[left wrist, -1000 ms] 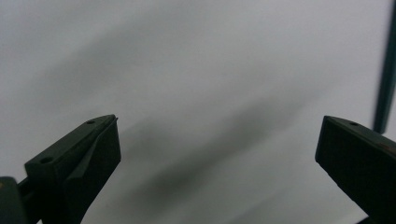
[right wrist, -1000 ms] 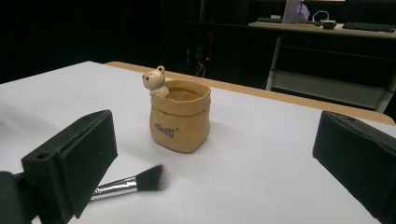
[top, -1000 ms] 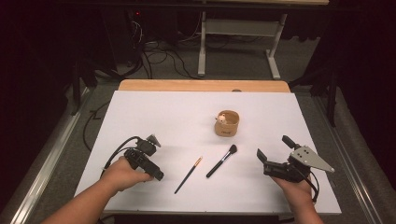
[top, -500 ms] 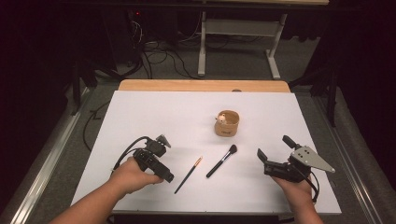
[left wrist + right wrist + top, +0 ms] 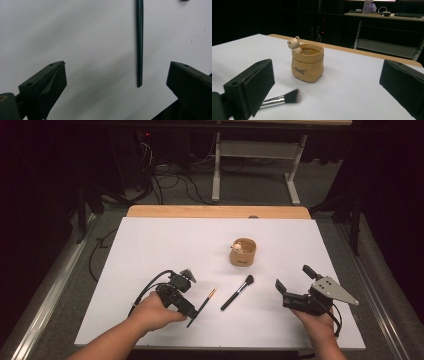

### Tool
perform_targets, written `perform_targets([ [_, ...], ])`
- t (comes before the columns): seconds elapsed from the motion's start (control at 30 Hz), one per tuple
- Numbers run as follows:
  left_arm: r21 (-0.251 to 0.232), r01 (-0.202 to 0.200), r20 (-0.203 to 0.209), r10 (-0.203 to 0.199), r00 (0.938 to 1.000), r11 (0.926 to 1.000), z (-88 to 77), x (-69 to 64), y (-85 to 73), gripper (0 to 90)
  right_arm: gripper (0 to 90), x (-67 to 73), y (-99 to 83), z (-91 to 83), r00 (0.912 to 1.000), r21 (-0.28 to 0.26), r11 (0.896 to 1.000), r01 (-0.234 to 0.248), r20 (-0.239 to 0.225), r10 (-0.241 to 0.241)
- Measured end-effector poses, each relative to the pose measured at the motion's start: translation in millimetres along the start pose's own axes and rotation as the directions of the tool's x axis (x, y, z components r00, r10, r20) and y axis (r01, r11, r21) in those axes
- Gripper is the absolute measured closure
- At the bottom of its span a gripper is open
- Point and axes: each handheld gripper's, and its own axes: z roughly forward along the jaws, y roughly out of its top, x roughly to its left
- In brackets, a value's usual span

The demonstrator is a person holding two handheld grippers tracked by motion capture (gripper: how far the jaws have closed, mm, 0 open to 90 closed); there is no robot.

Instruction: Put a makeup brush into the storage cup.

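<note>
The left gripper (image 5: 192, 307) has its jaws wide apart and holds nothing. The thin black brush with an orange tip (image 5: 201, 306) lies flat on the white table (image 5: 150, 250), its pointed end (image 5: 139, 62) between those jaws, nearer the right one, touching neither. The right gripper (image 5: 285, 292) is also spread apart and holds nothing. The fluffy black makeup brush (image 5: 237, 292) lies between the thin brush and the right gripper. The tan pouch-shaped pot with a little bear (image 5: 307, 62) stands just beyond it.

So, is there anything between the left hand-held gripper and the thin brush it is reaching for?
Nothing visible. In the left gripper view the thin brush lies on bare white table, its pointed end between the open jaws of the left hand-held gripper. The bigger brush lies apart, to the right.
</note>
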Motion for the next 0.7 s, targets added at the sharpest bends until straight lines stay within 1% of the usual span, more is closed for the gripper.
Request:
perform_targets([
  [0.03,0.001,-0.006,-0.004,0.006,1.0000,1.0000,1.3,-1.3,0.8,4.9,1.4,0.1,0.1,-0.2,1.0000,-0.001,1.000,0.000,0.002,0.000],
  [0.13,0.000,-0.007,-0.005,0.007,1.0000,1.0000,4.0,-5.0,2.4,7.4,1.4,0.0,0.0,-0.2,1.0000,0.000,1.000,0.000,0.002,0.000],
  [0.2,-0.004,-0.013,-0.010,0.013,0.9999,0.9999,4.5,-6.4,3.1,13.5,1.4,0.0,0.0,-0.1,1.0000,0.001,1.000,0.001,0.000,-0.001],
  [0.23,-0.002,-0.017,-0.020,0.017,0.9997,0.9999,4.8,-7.4,3.7,15.8,1.4,0.0,0.2,-0.3,1.0000,-0.004,1.000,0.001,-0.001,-0.001],
  [0.3,-0.003,-0.016,-0.029,0.016,0.9994,0.9999,6.3,-8.1,4.8,16.5,1.4,0.0,0.4,-0.6,1.0000,-0.001,1.000,0.002,0.004,-0.002],
  [0.4,0.002,-0.018,-0.026,0.018,0.9995,0.9998,9.2,-8.5,5.9,21.7,1.4,0.2,0.4,-0.2,1.0000,0.000,1.000,0.004,0.003,-0.004],
  [0.5,0.003,-0.015,-0.016,0.015,0.9998,0.9999,11.4,-9.4,7.6,23.9,1.4,0.6,0.3,0.3,1.0000,0.003,1.000,0.005,0.003,-0.005],
  [0.53,0.009,-0.021,-0.023,0.021,0.9995,0.9997,12.1,-10.4,8.3,24.9,1.4,0.6,0.4,0.3,0.9999,0.002,1.000,0.012,0.006,-0.012],
  [0.63,0.019,-0.031,-0.018,0.031,0.9993,0.9994,14.4,-13.4,9.5,31.8,1.4,0.8,0.8,-0.4,0.9999,-0.002,1.000,0.015,0.003,-0.015],
  [0.7,0.021,-0.027,-0.014,0.027,0.9995,0.9994,16.0,-15.5,10.4,36.8,1.4,0.2,0.7,-0.8,0.9999,0.000,1.000,0.013,0.006,-0.013],
])
